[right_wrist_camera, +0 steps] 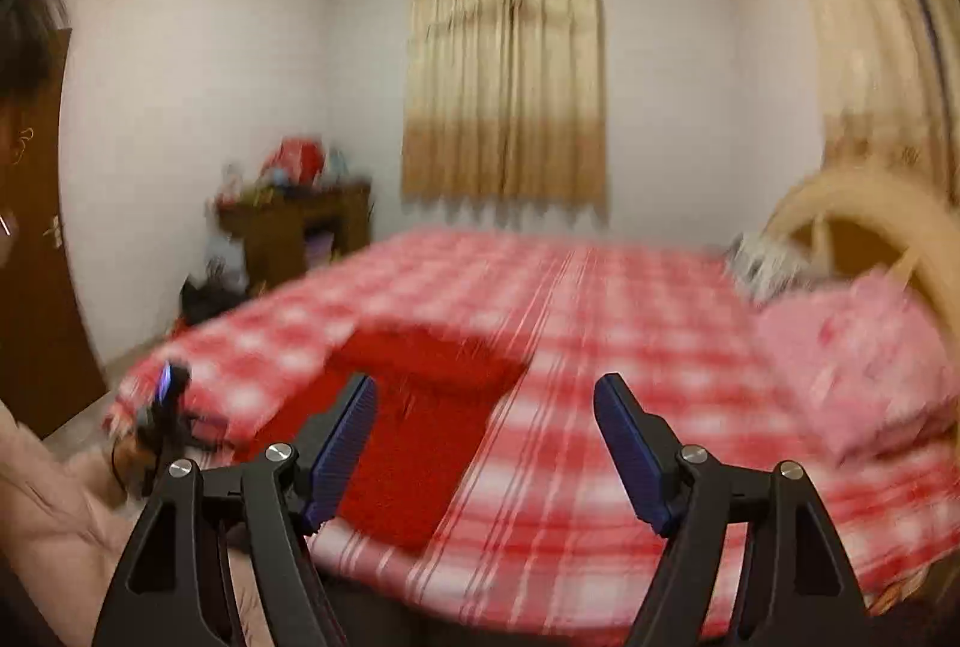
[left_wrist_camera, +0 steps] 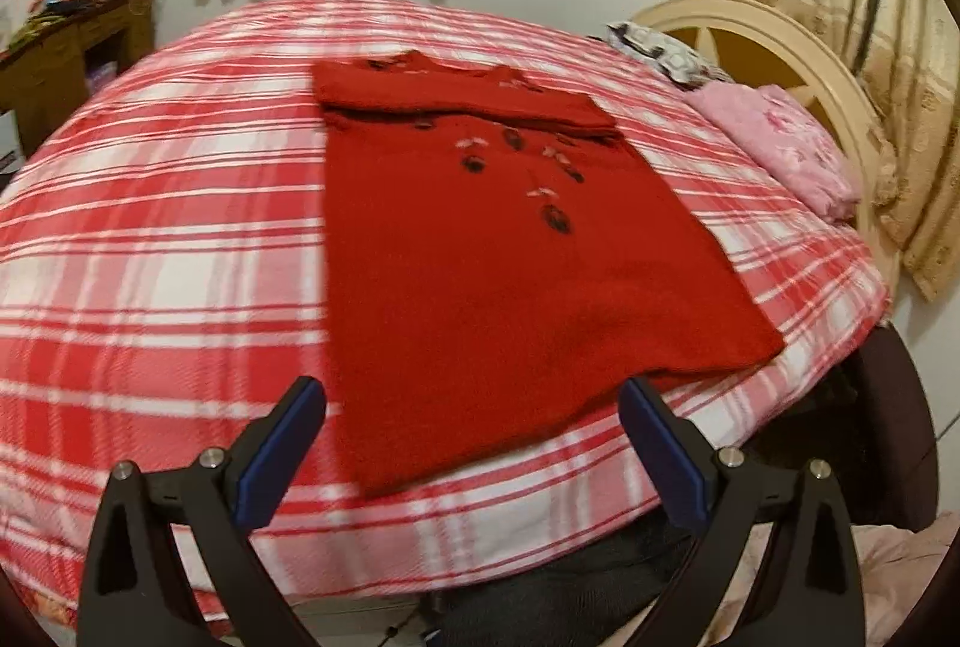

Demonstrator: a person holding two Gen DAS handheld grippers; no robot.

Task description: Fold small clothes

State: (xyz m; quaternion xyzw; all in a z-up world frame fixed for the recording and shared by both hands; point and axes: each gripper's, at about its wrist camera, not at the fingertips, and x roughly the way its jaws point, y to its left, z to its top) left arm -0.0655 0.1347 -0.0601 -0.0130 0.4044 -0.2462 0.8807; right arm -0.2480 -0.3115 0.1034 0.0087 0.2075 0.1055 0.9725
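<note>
A red knitted garment [left_wrist_camera: 480, 251] with dark flower embroidery lies flat on the red-and-white plaid bed [left_wrist_camera: 150, 257], its top part folded over near the far end. My left gripper [left_wrist_camera: 474, 431] is open and empty, hovering just above the garment's near hem at the bed's front edge. In the right wrist view the garment [right_wrist_camera: 414, 407] is blurred and lies ahead to the left. My right gripper [right_wrist_camera: 486, 431] is open and empty, above the bed's front edge beside the garment's right side. The left gripper [right_wrist_camera: 168, 401] shows blurred at the far left of that view.
A pink folded blanket [left_wrist_camera: 792, 149] and a patterned pillow [left_wrist_camera: 654, 47] lie by the cream headboard [left_wrist_camera: 780, 41] on the right. A cluttered wooden desk [left_wrist_camera: 66, 47] stands at the far left. Curtains hang on the back wall. Dark items lie on the floor below the bed.
</note>
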